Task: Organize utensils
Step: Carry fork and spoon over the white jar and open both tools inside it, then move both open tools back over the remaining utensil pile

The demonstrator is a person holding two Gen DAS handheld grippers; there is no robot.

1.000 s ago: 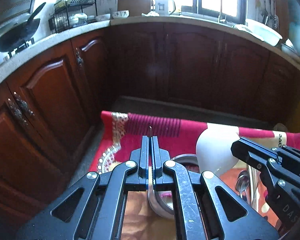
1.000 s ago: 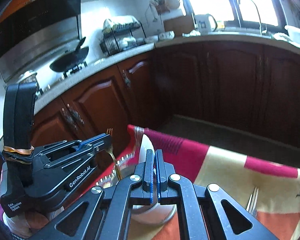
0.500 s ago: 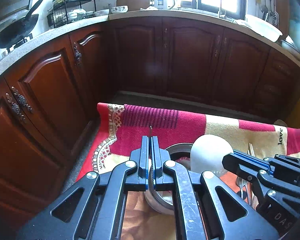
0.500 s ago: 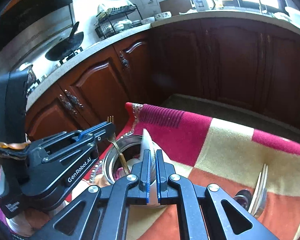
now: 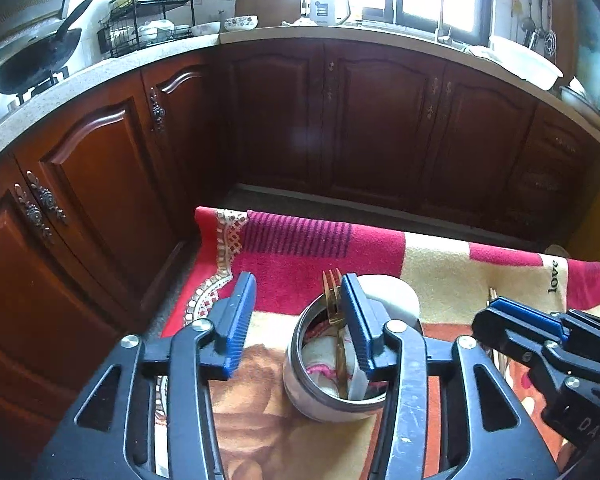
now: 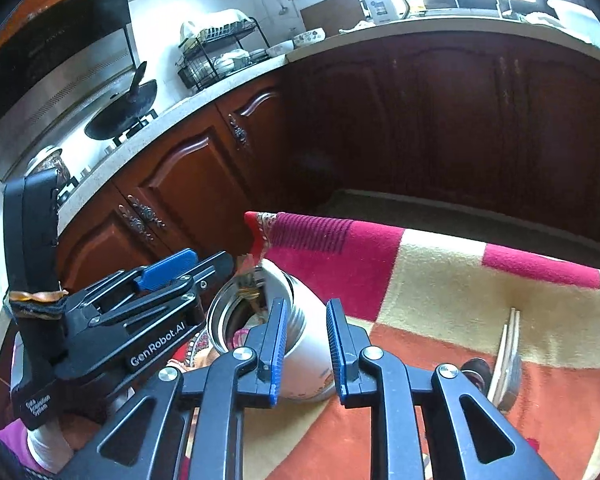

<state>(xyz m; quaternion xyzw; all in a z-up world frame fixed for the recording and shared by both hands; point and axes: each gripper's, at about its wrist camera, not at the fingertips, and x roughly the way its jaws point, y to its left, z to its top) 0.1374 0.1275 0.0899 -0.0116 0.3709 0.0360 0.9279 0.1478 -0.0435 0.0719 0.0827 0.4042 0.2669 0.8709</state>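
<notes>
Left hand-held gripper (image 5: 296,312) opening, holding nothing; gold fork (image 5: 332,308) standing in the cup (image 5: 324,396). Right hand-held gripper (image 6: 306,340) opening around that cup.

Fork in the cup, more cutlery waiting on the cloth.

A gold-coloured fork (image 5: 332,304) stands tilted inside a white cup (image 5: 328,396) with a metal-lined rim, tines up and poking above the rim, handle down inside. The cup (image 6: 304,344) stands upright on the red, cream and orange cloth near its left corner; something pink and white lies at its bottom. Well to the right, a small bunch of silver utensils (image 6: 508,352) lies flat on the cloth, handles pointing away, too blurred to sort.
</notes>
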